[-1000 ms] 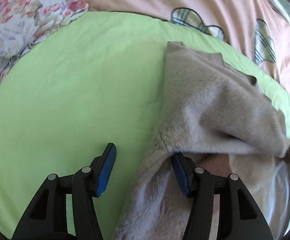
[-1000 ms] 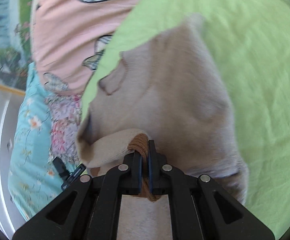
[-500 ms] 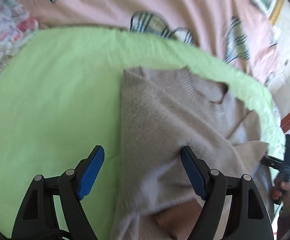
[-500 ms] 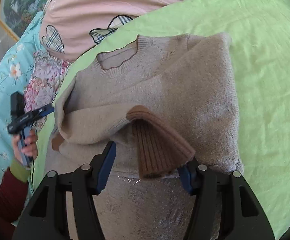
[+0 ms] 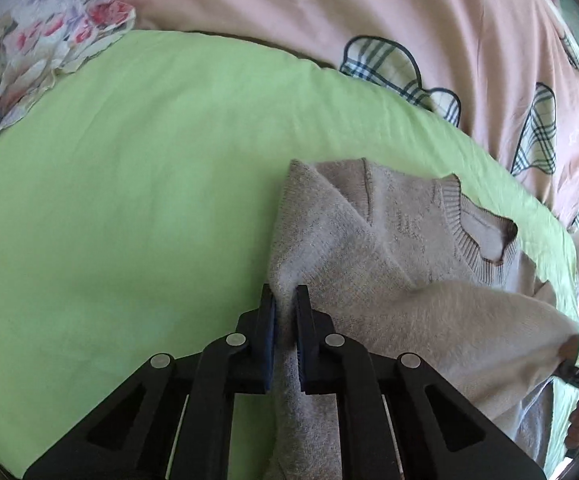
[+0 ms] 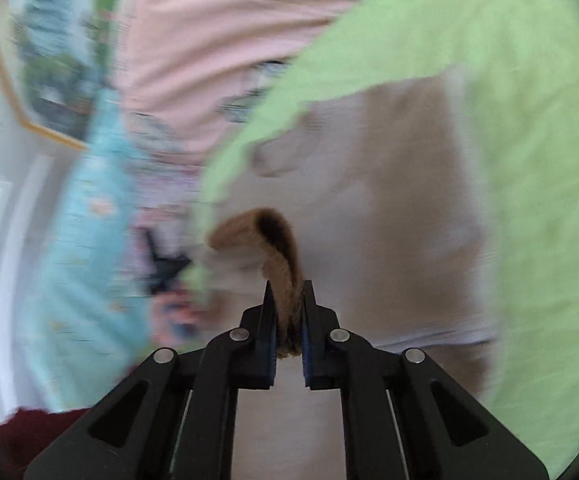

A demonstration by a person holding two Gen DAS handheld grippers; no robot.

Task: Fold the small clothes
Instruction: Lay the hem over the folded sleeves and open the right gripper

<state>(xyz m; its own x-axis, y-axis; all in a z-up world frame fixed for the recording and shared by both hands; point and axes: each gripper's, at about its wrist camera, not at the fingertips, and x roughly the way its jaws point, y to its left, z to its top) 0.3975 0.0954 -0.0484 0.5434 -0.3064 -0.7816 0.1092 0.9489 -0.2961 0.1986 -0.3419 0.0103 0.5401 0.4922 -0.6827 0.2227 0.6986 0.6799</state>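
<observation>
1. On the green bed sheet (image 5: 129, 208), the beige sweater (image 5: 369, 248) lies at the right, partly folded.
2. The left gripper (image 5: 285, 320) has just closed; its fingers pinch the sweater's near left edge.
3. The right gripper (image 6: 288, 312) has also just closed, its fingers clamped on the brown cuff (image 6: 277, 256).
4. Risk: both grips look shallow, so a quick lift could let the knit slip out and skew the fold.
</observation>
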